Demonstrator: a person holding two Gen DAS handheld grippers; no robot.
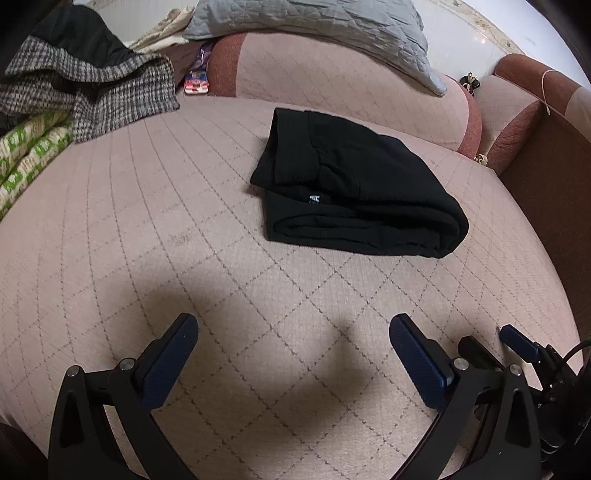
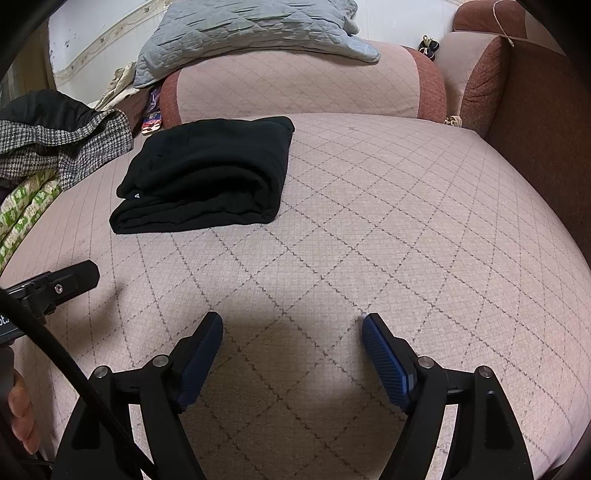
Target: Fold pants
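The black pants (image 1: 354, 188) lie folded into a thick rectangle on the pink quilted sofa seat (image 1: 184, 236), a small white label showing at the fold. In the right wrist view the pants (image 2: 207, 177) lie at the upper left. My left gripper (image 1: 293, 325) is open and empty, well short of the pants, above the seat. My right gripper (image 2: 291, 323) is open and empty too, to the right of and nearer than the pants. The right gripper's fingers (image 1: 517, 339) show at the lower right of the left view.
A checked grey garment (image 1: 92, 88) and a green-patterned cloth (image 1: 26, 158) lie at the left. A grey quilted pillow (image 1: 314, 26) rests on the backrest (image 1: 332, 85). The brown armrest (image 2: 535, 129) bounds the right side.
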